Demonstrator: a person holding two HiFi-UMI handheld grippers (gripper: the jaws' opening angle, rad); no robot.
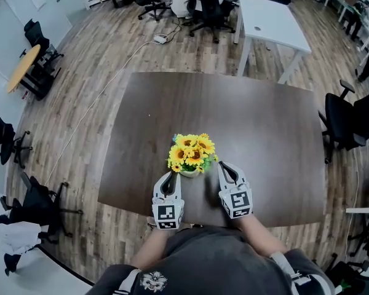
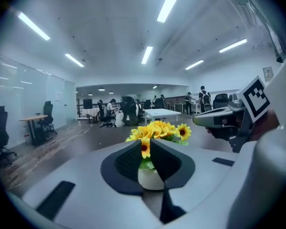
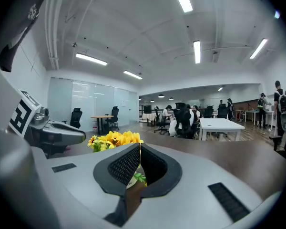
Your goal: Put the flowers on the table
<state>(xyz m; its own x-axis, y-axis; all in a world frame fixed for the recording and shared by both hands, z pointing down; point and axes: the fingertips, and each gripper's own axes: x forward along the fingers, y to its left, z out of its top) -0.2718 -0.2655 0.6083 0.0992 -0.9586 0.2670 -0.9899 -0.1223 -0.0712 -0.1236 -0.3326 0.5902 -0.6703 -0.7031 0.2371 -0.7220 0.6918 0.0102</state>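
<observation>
A bunch of yellow sunflowers (image 1: 192,151) in a small white pot (image 1: 189,173) stands on the dark brown table (image 1: 264,128), near its front edge. My left gripper (image 1: 171,177) lies just left of the pot, its jaws drawn together to a thin slit with nothing gripped. In the left gripper view the flowers (image 2: 157,130) and pot (image 2: 150,178) show beyond my left gripper (image 2: 150,142). On the pot's right, my right gripper (image 1: 225,167) is shut and empty. Beyond my right gripper (image 3: 139,147) the flowers (image 3: 114,138) sit slightly left.
A white table (image 1: 270,20) and several black office chairs (image 1: 209,5) stand on the wood floor behind. A round wooden table (image 1: 23,66) is at far left, another chair (image 1: 341,121) by the table's right edge. People stand far back.
</observation>
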